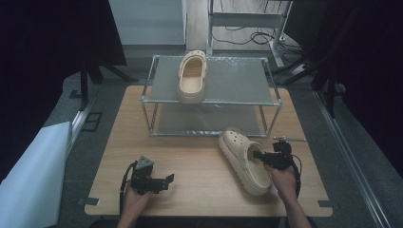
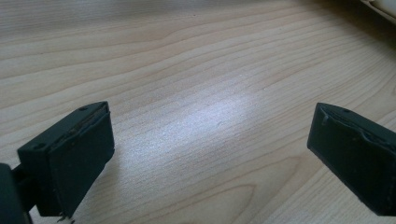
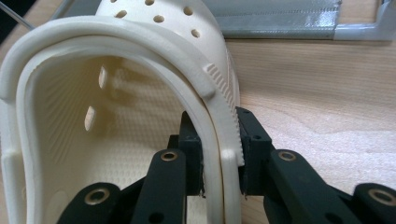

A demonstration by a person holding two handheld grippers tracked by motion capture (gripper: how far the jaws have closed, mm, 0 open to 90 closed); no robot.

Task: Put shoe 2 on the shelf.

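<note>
While its two black jaws press from either side on the side wall of the cream clog [image 1: 244, 160], one pad inside the shoe and one outside, the right gripper [image 1: 263, 156] is clamped firmly on that rim, as the right gripper view [image 3: 219, 154] shows up close. The clog lies on the wooden table [image 1: 190, 166], toe pointing toward the metal rack [image 1: 211, 101] and heel toward the person, just in front of the rack's lower shelf. The right hand [image 1: 283, 180] comes in from the bottom edge, holding its gripper roughly level and aimed leftward into the shoe's opening. The left gripper [image 1: 161, 180] rests low over the table near its front edge, well apart from the clog; its jaws stand wide apart with nothing but bare wood between them [image 2: 210, 140]. The left hand [image 1: 135, 199] holds it pointing to the right. A second matching clog [image 1: 192, 76] sits on the rack's top shelf.
</note>
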